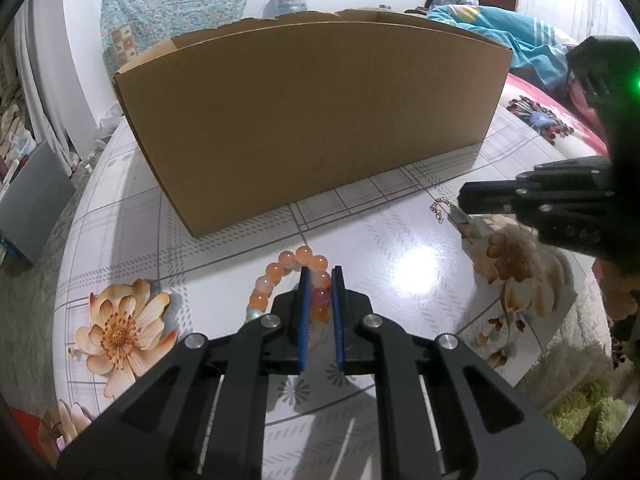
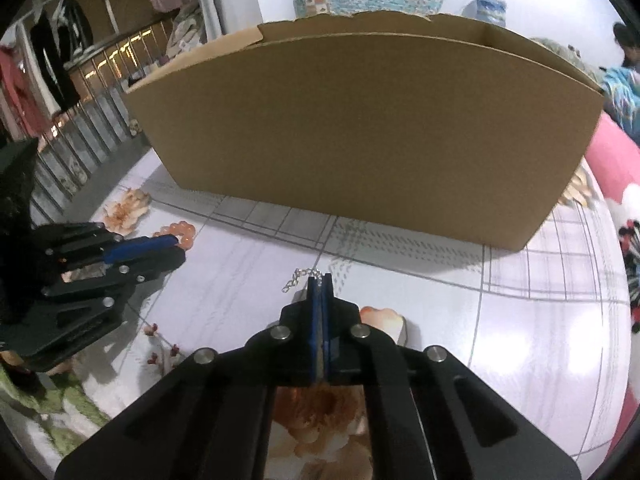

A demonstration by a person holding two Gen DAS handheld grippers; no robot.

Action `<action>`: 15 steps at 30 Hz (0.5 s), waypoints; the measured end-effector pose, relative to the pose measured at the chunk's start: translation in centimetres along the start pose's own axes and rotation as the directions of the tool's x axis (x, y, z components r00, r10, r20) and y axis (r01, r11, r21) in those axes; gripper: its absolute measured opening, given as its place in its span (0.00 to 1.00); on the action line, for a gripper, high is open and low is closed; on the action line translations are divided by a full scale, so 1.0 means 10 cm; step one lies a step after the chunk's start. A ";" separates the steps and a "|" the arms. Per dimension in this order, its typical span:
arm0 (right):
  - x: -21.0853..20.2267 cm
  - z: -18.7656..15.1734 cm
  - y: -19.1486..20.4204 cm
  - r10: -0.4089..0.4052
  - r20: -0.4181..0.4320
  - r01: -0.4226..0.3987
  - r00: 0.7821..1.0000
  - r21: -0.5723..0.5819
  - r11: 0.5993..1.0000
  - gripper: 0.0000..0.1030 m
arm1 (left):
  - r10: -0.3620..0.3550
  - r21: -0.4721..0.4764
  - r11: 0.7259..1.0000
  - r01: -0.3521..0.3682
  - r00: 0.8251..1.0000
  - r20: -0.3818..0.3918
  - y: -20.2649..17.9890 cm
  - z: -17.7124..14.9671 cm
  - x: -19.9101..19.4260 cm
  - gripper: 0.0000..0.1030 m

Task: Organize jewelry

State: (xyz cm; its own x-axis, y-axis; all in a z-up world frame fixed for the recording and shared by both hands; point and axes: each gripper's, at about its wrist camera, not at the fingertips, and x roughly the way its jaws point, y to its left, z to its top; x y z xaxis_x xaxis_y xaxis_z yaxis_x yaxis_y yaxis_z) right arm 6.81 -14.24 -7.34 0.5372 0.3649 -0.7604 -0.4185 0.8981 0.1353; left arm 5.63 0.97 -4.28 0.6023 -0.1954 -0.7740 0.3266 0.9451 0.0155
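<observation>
Leftmost, the left gripper (image 1: 320,276) sits low over the floral tablecloth (image 1: 400,240), its blue-padded jaws narrowed around one side of the orange bead bracelet (image 1: 276,272); beads show between the pads, while the rest of the loop lies on the cloth to the left of the fingers. Behind it stands the open cardboard box (image 1: 312,120), upright on the table and apart from the bracelet. Further right, the right gripper (image 2: 320,280) has its jaws pressed almost together on a thin silver chain (image 2: 298,278), whose loose links trail left from the fingertips just above or on the cloth; contact with the cloth cannot be confirmed. The chain lies in front of the box, well apart from the bracelet.
</observation>
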 end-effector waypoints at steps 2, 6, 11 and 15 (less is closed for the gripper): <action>-0.04 0.00 -0.01 0.004 0.009 -0.004 1.000 0.013 1.000 0.02 | 0.000 0.000 1.000 0.000 1.000 0.000 0.00 0.00 0.00 0.08; -0.15 0.00 -0.05 0.024 0.025 -0.024 0.999 0.037 0.999 0.02 | 0.004 -0.002 1.000 -0.004 1.000 -0.001 -0.01 0.00 0.00 0.08; -0.06 0.04 0.02 -0.008 -0.003 0.008 1.000 0.002 1.000 0.17 | 0.003 -0.001 1.000 -0.003 1.000 -0.001 0.00 0.00 0.00 0.08; 0.09 0.05 0.19 -0.030 -0.008 0.030 1.000 -0.055 0.998 0.30 | 0.005 -0.001 1.000 -0.005 1.000 -0.002 -0.01 0.00 0.00 0.09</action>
State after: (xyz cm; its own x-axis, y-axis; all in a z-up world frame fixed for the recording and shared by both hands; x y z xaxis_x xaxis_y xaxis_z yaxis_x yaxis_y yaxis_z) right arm 6.90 -12.05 -7.46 0.5441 0.3356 -0.7690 -0.4419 0.8937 0.0774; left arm 5.59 0.91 -4.31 0.6026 -0.1907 -0.7749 0.3228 0.9463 0.0182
